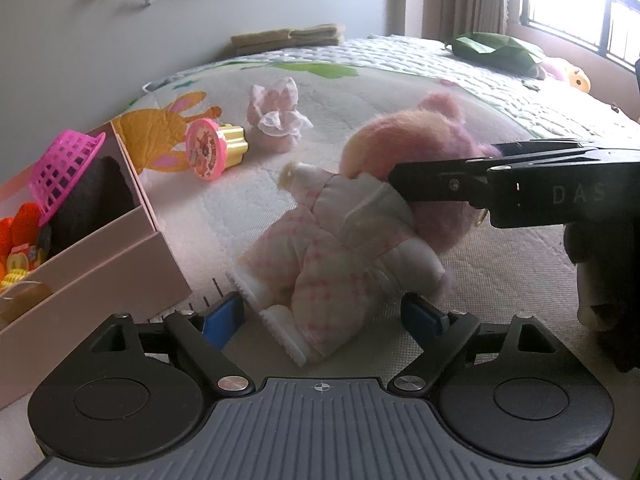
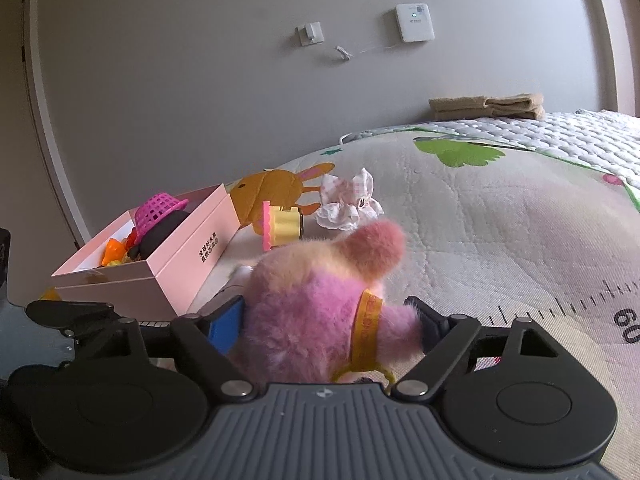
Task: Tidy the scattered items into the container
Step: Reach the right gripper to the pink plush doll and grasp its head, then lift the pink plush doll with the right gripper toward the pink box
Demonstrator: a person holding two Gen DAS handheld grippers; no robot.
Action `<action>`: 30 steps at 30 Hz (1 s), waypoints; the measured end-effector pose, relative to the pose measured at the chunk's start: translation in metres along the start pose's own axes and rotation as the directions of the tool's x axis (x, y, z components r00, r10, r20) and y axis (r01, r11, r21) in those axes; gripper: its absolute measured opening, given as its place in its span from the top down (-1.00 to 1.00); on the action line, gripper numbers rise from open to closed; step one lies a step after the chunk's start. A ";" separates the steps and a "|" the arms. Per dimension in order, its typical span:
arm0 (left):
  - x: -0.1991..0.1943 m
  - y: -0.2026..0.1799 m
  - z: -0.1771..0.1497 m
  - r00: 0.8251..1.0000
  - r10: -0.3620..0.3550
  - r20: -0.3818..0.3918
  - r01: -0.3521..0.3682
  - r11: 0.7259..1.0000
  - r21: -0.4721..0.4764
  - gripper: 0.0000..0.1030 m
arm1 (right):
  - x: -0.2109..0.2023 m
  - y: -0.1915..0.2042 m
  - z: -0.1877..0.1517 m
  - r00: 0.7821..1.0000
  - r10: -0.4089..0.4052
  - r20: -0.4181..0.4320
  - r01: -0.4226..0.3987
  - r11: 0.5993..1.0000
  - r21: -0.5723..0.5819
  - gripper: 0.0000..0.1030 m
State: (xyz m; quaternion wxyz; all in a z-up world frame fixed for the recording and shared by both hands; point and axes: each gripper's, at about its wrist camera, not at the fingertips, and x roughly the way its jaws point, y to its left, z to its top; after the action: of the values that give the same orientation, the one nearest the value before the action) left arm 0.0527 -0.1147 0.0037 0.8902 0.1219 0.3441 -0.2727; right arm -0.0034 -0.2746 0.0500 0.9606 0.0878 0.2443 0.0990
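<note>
While both grippers bracket the doll (image 1: 340, 240), lying on the bed just right of the box (image 1: 100, 252), left gripper (image 1: 324, 312) jaws stand spread about its legs; right gripper (image 2: 332, 316) jaws flank its head, grip uncertain, ready for lifting.

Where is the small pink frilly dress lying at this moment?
The pink frilly dress lies on the quilted mat, not in the pink box. In the left wrist view it is just right of the yellow-and-pink round toy, beyond the plush doll.
</note>
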 end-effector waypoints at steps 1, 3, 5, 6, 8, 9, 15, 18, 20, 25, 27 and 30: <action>0.000 0.000 0.000 1.000 0.001 0.000 -0.001 1.000 -0.003 -0.76 | 0.000 -0.001 0.000 1.000 0.002 -0.001 -0.002 1.000 0.001 -0.64; 0.001 0.001 0.000 1.000 0.004 -0.002 -0.004 1.000 -0.011 -0.81 | 0.002 -0.003 -0.001 1.000 0.011 -0.010 -0.011 1.000 0.012 -0.67; 0.002 0.003 0.000 1.000 0.005 -0.002 -0.005 1.000 -0.021 -0.82 | 0.005 -0.004 -0.002 1.000 0.015 -0.017 -0.015 1.000 0.025 -0.72; 0.002 0.003 0.000 1.000 0.006 -0.002 -0.006 1.000 -0.023 -0.82 | 0.006 -0.005 -0.003 1.000 0.016 -0.019 -0.015 0.999 0.030 -0.74; 0.002 0.002 0.000 1.000 0.007 -0.001 -0.007 1.000 -0.023 -0.82 | 0.006 -0.006 -0.004 1.000 0.022 -0.016 -0.021 0.999 0.039 -0.74; 0.002 0.002 0.000 1.000 0.005 0.001 -0.005 1.000 -0.022 -0.81 | 0.005 -0.005 -0.004 1.000 0.026 -0.014 -0.025 0.999 0.041 -0.67; -0.003 0.004 0.000 1.000 0.004 0.010 -0.004 0.999 -0.046 -0.66 | 0.000 -0.001 -0.003 1.000 0.025 0.003 -0.025 0.999 0.048 -0.52; -0.012 0.006 -0.001 1.000 -0.004 0.007 0.005 0.998 -0.063 -0.65 | -0.008 0.003 -0.003 0.999 0.037 0.003 -0.037 0.998 0.057 -0.48; -0.020 0.006 -0.003 1.000 -0.008 0.017 0.009 0.998 -0.062 -0.65 | -0.014 0.006 -0.004 0.999 0.043 0.004 -0.044 0.997 0.059 -0.46; -0.044 0.007 -0.011 0.999 -0.018 0.048 0.021 0.997 -0.068 -0.65 | -0.030 0.018 -0.006 0.998 0.059 0.000 -0.059 0.995 0.082 -0.46; -0.054 0.008 -0.016 0.998 -0.019 0.056 0.023 0.997 -0.072 -0.65 | -0.036 0.025 -0.008 0.997 0.071 -0.008 -0.070 0.994 0.088 -0.46; -0.068 0.009 -0.027 0.998 -0.017 0.054 0.021 0.997 -0.074 -0.65 | -0.043 0.036 -0.015 0.995 0.091 -0.030 -0.088 0.993 0.085 -0.46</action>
State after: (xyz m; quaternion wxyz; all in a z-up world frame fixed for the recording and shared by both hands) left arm 0.0009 -0.0693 0.0307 0.9004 0.0781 0.3310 -0.2713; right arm -0.0535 -0.2478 0.0644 0.9465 0.1369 0.2603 0.1331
